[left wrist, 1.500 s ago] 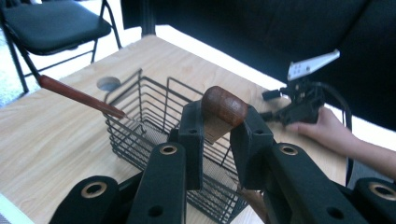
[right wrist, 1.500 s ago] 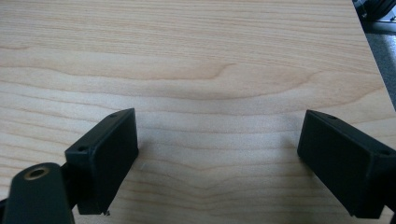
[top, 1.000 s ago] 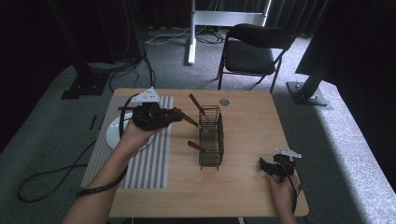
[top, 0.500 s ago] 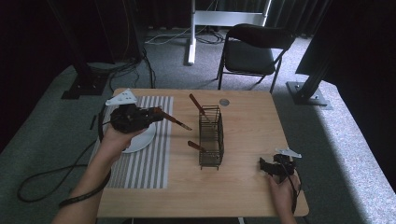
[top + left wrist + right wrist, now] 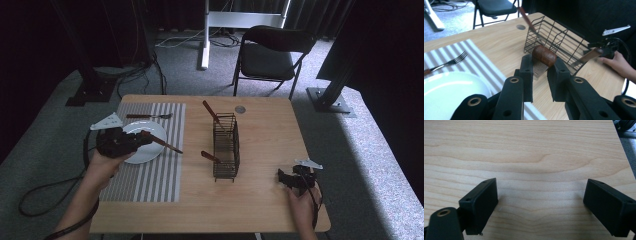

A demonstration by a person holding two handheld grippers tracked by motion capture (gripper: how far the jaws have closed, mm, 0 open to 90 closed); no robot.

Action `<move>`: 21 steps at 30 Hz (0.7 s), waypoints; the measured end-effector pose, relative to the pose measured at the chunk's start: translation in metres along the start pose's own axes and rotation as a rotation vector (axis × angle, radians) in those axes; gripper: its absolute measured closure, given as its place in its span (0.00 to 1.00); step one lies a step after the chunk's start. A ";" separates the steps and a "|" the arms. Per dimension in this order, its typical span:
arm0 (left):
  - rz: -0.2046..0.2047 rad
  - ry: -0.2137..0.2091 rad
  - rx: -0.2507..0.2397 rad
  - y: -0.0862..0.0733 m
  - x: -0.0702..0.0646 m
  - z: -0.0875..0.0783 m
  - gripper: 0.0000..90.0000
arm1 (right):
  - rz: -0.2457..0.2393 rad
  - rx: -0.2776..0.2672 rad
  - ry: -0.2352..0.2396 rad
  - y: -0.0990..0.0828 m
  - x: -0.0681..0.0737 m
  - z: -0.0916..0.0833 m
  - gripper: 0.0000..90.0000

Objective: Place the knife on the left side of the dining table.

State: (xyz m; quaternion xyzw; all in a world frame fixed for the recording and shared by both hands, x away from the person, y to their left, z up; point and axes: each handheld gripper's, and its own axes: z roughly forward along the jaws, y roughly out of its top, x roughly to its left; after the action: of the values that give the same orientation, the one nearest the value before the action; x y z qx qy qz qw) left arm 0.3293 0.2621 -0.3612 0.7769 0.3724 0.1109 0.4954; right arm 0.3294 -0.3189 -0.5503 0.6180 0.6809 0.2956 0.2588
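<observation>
Over plate [image 5: 145, 142], left gripper [image 5: 135, 141] levelly clamps utensil [image 5: 162, 144].

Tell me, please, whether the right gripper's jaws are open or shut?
Open: in its own view the right gripper has jaws standing wide apart, with bare table between them.

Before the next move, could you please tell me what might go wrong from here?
1. The left gripper pinches the wooden-handled utensil near one end, so it could pivot or slip.
2. Its free end hangs over the striped mat beside the white plate and could strike the rim.
3. The fork lies close behind the plate and could get nudged.
</observation>
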 end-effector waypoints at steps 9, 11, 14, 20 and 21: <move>-0.050 0.028 0.042 -0.032 0.014 -0.009 0.84 | -0.001 0.000 0.000 0.000 0.000 0.000 0.13; -0.068 0.023 0.048 -0.039 0.017 -0.010 0.84 | -0.001 0.000 0.000 0.000 0.000 0.000 0.13; -0.075 0.015 0.060 -0.047 0.019 -0.011 0.84 | -0.001 0.000 0.000 0.000 0.000 0.000 0.13; -0.101 0.018 0.077 -0.058 0.021 -0.009 0.84 | -0.002 0.000 0.000 0.000 0.000 0.000 0.13; -0.105 0.017 0.083 -0.060 0.021 -0.008 0.84 | -0.002 0.000 0.000 0.000 0.000 0.000 0.13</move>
State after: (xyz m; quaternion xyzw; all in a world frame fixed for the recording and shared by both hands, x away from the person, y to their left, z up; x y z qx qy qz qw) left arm 0.3119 0.2962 -0.4124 0.7752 0.4211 0.0759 0.4647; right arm 0.3294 -0.3191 -0.5504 0.6174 0.6815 0.2954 0.2590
